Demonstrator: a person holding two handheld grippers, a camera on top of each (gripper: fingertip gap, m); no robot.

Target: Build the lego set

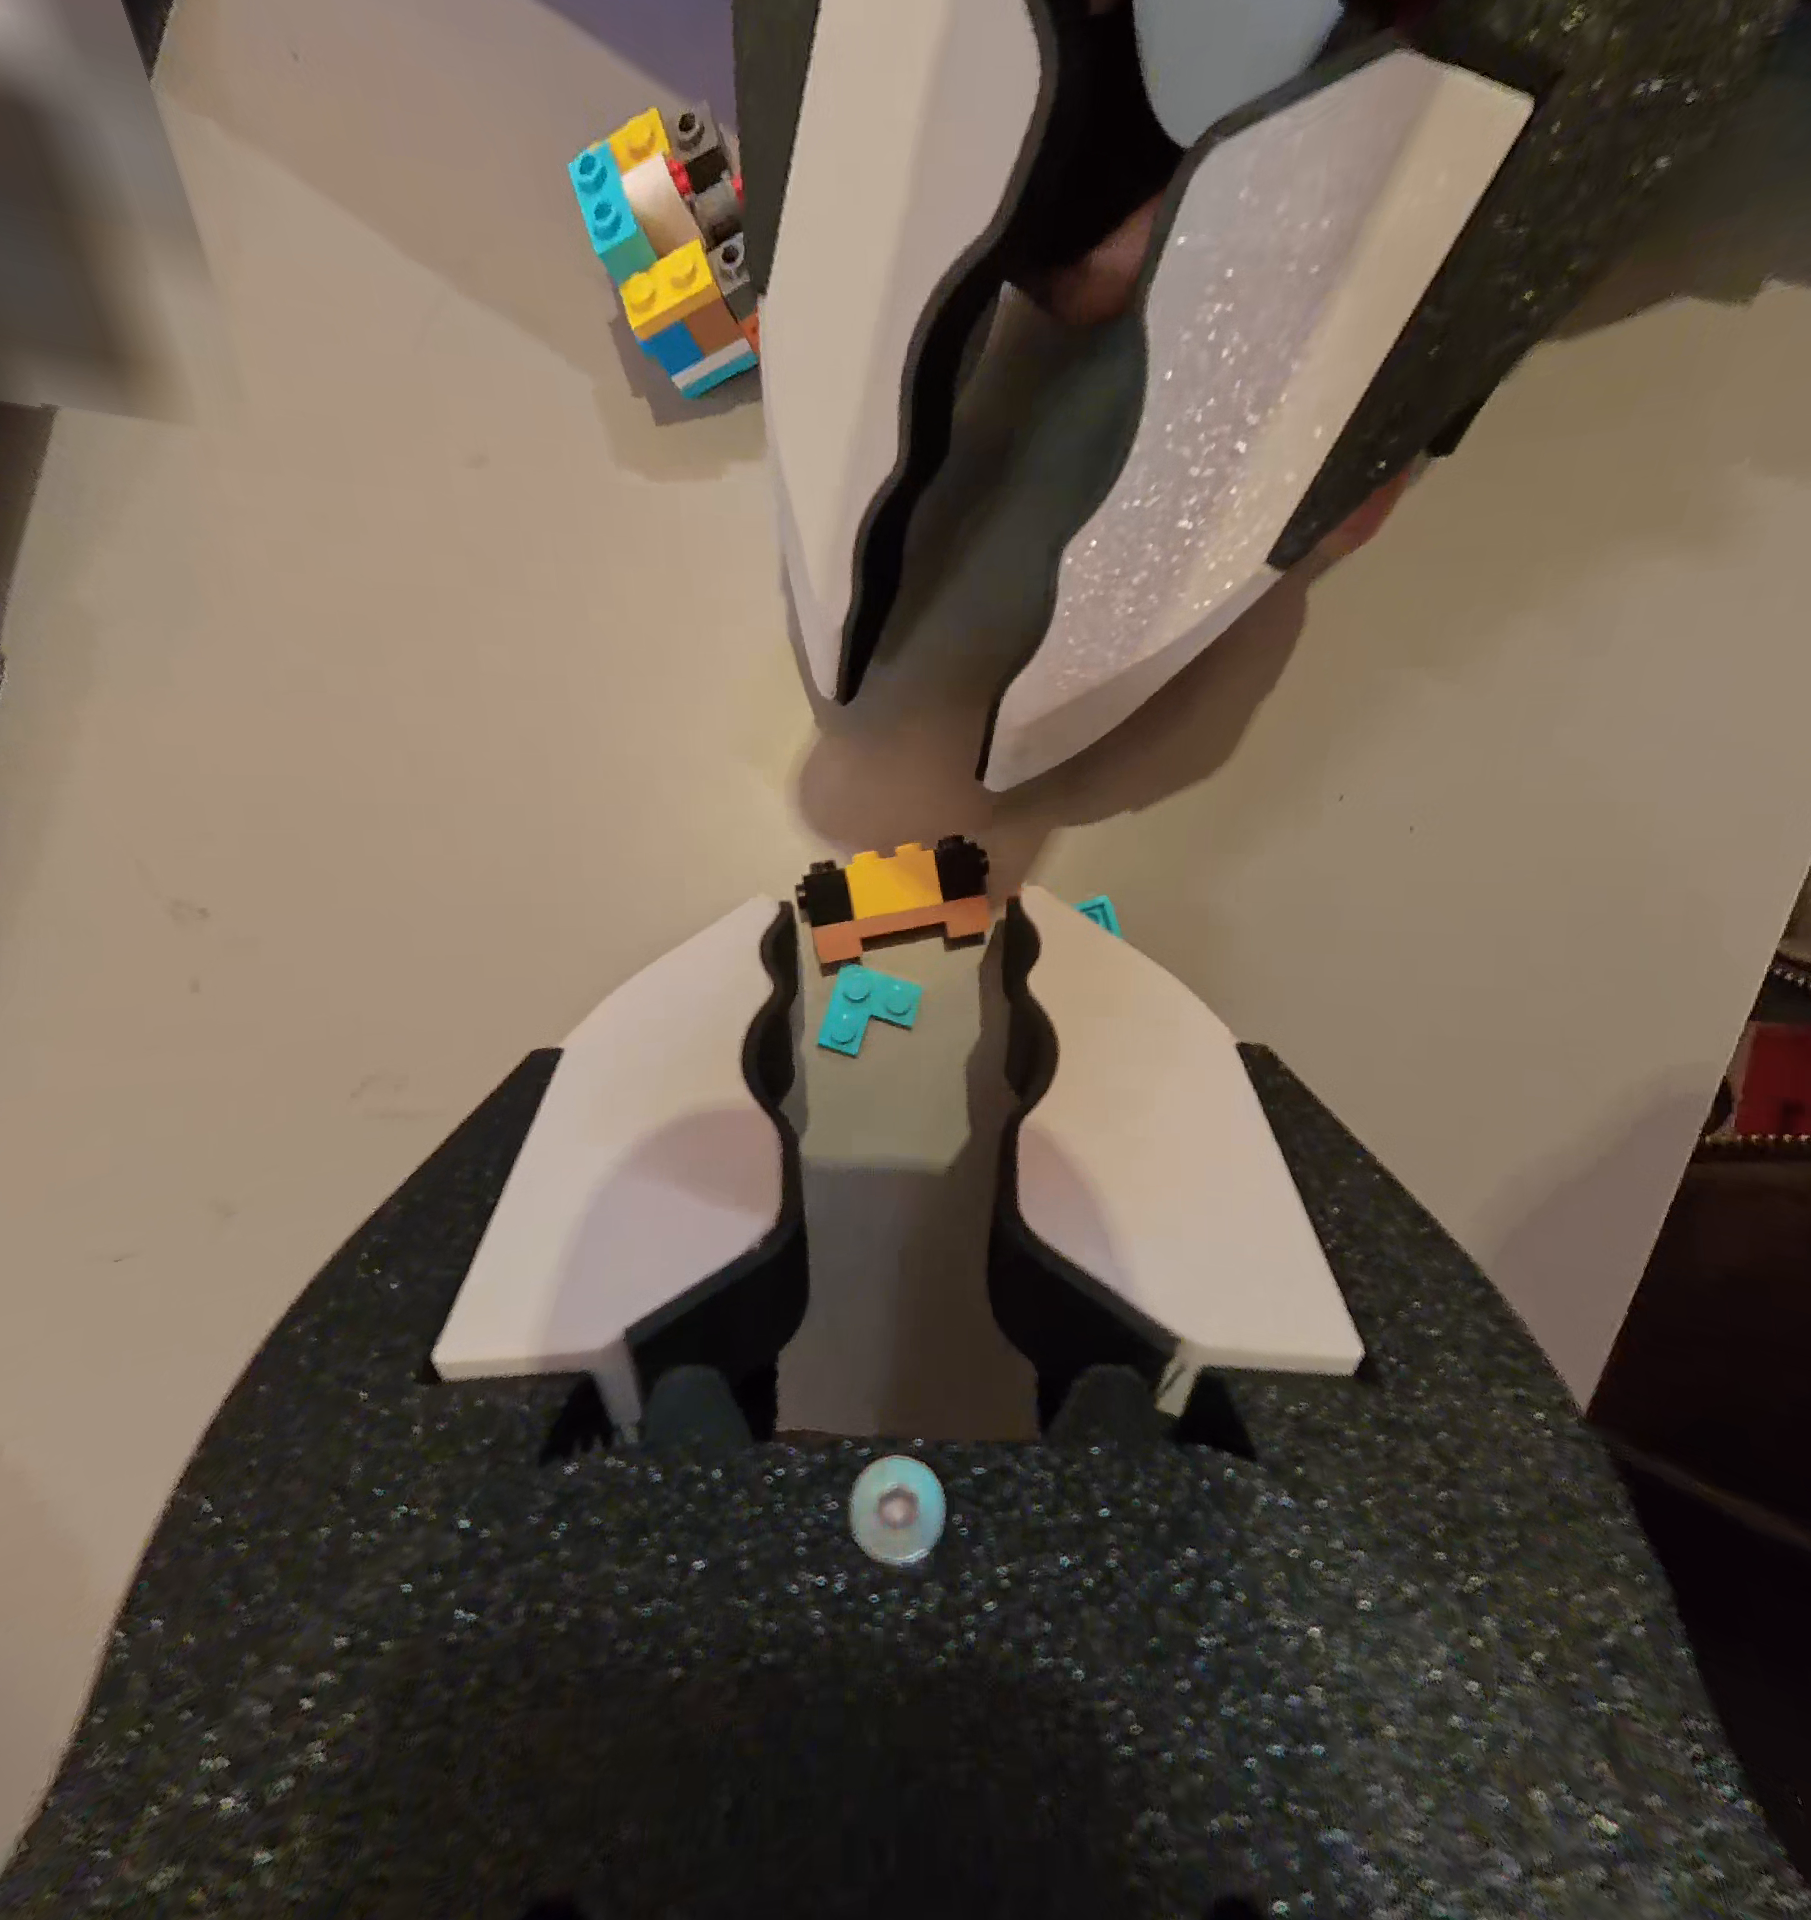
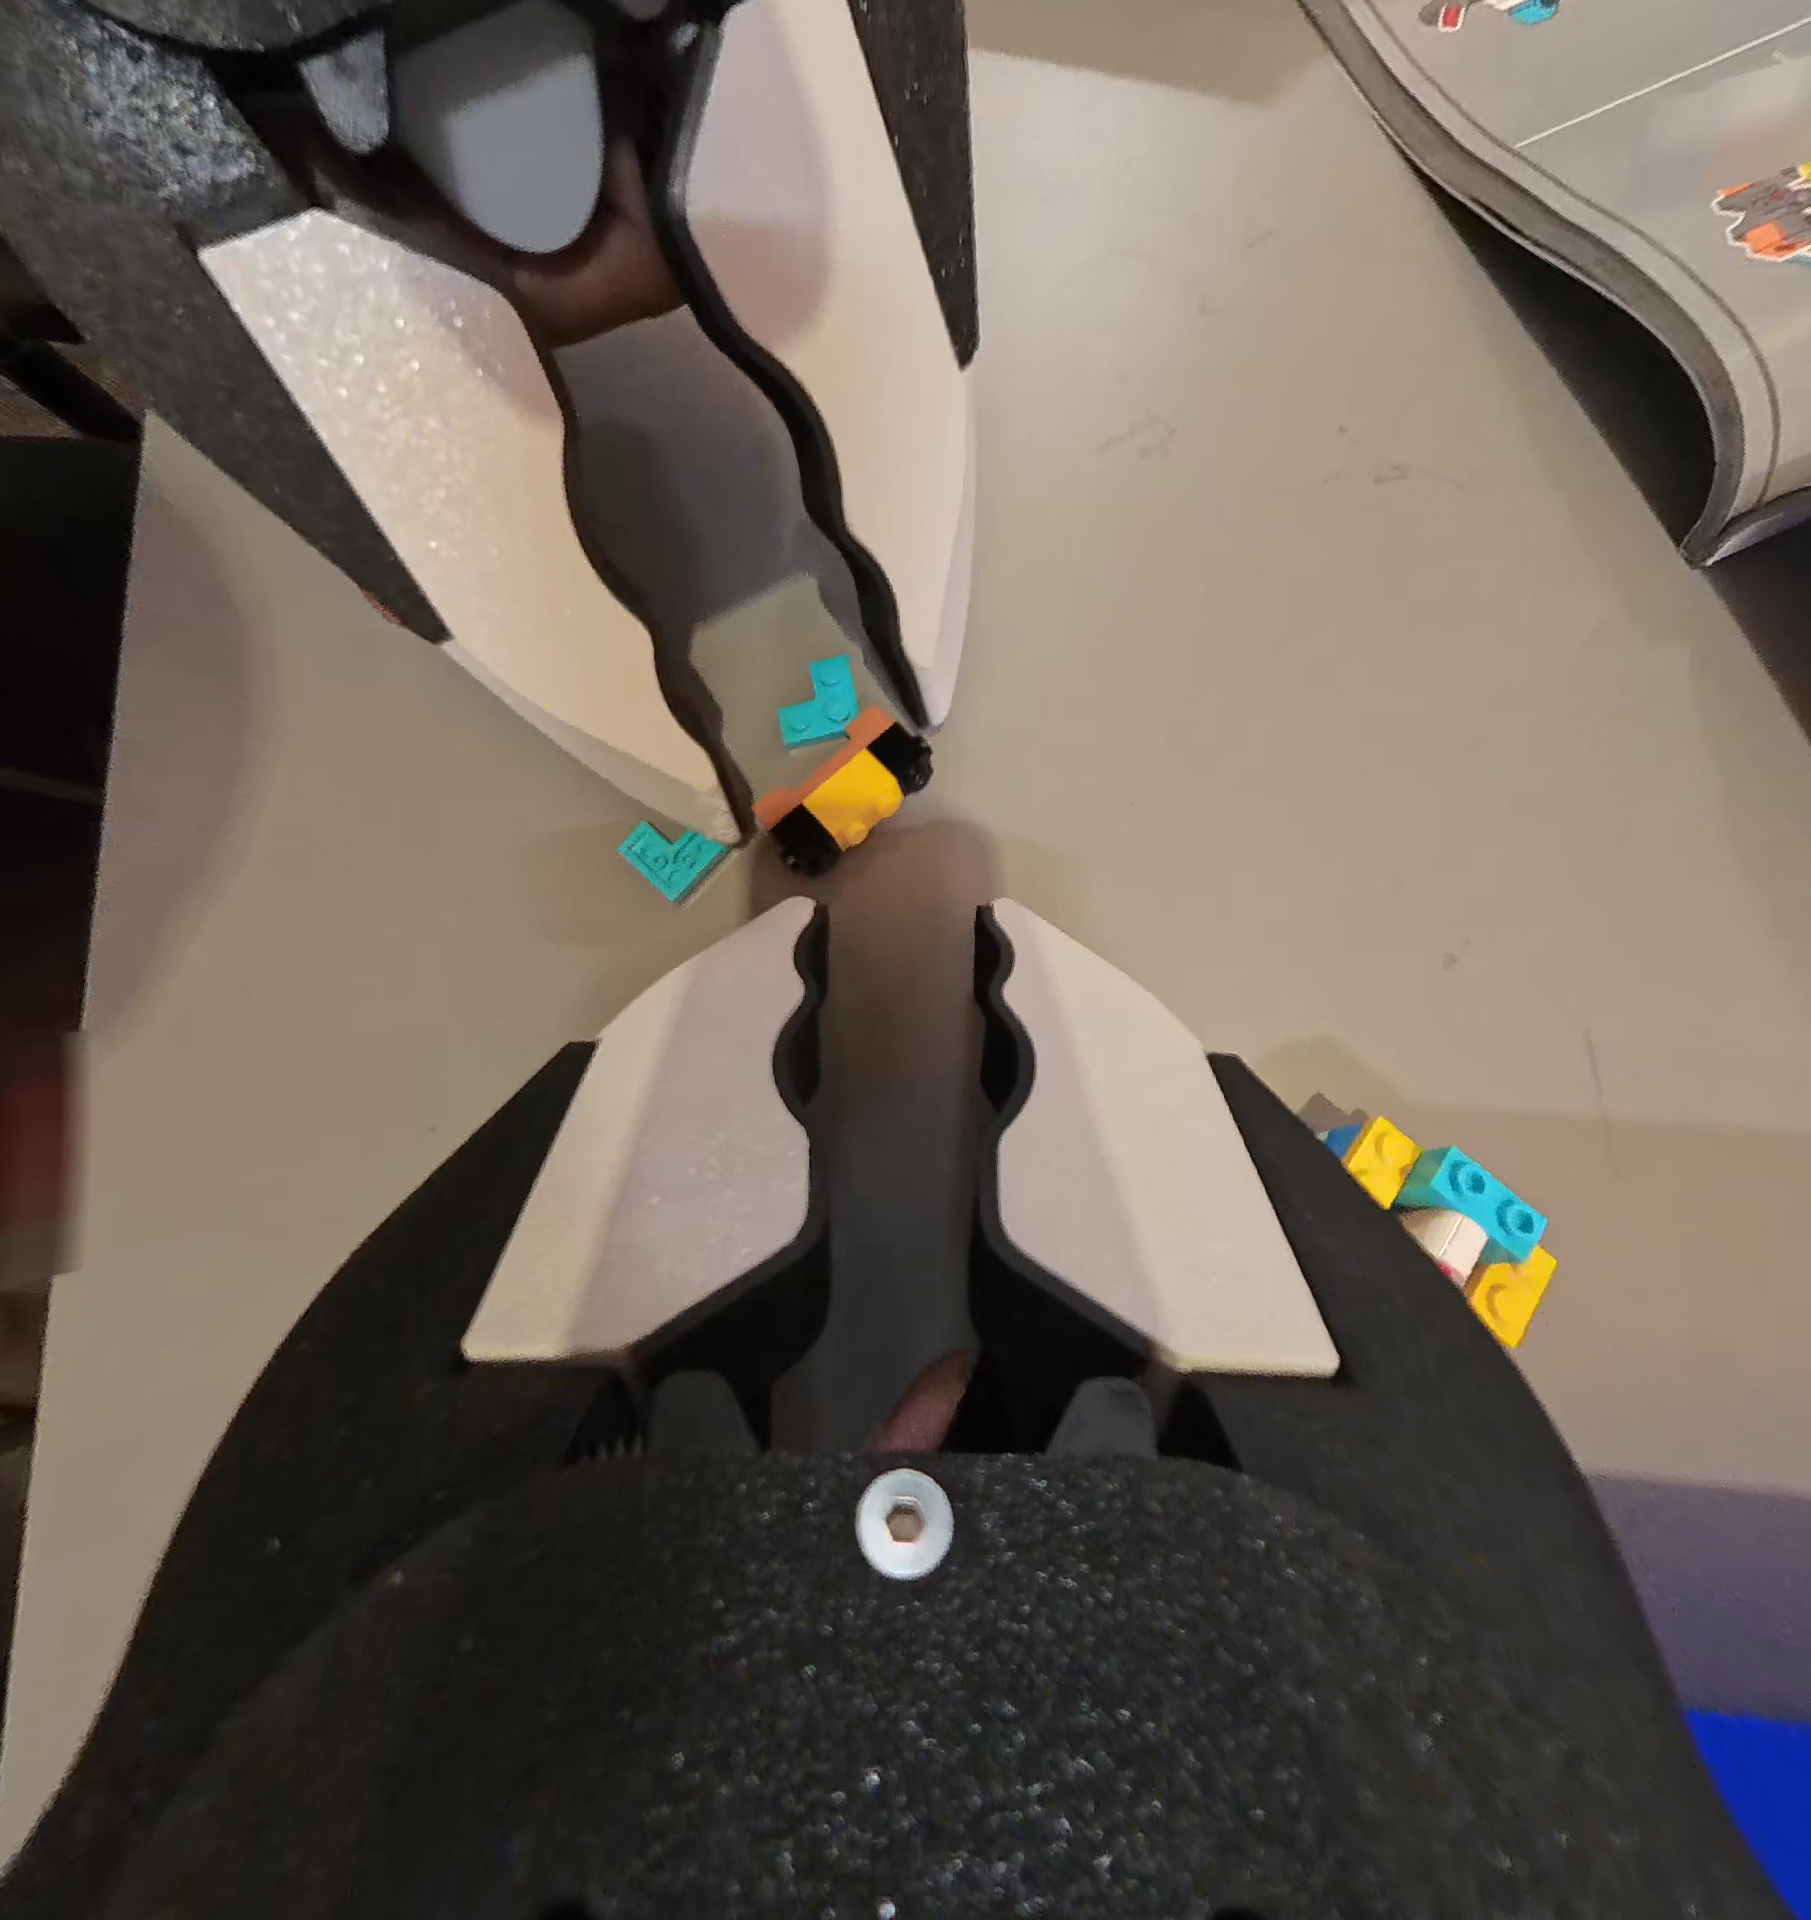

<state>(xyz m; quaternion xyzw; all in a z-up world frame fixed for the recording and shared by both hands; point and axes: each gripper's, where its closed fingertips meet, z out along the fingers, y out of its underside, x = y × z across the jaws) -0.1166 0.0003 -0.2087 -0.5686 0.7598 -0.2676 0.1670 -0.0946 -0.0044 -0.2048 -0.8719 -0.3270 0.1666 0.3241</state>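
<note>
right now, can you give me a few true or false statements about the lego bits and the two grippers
1. Both grippers are open and hold nothing. True: left gripper, right gripper.
2. The small yellow-and-black assembly is clamped in the right gripper. False: it lies on the table.
3. A teal corner plate lies between the left gripper's fingers. True.
4. Only one teal corner plate is on the table. False: a second teal plate lies nearby.
5. The larger multicoloured build sits apart from the grippers. True.

Left gripper [image 1: 896, 914]: white-fingered, black speckled body, jaws parted, nothing gripped, tips low over the table.
Right gripper [image 2: 899, 914]: same build, jaws parted, empty, tips seemingly just above the surface.
Relation: facing tip to tip, each at the other's 12 o'clock.
</note>
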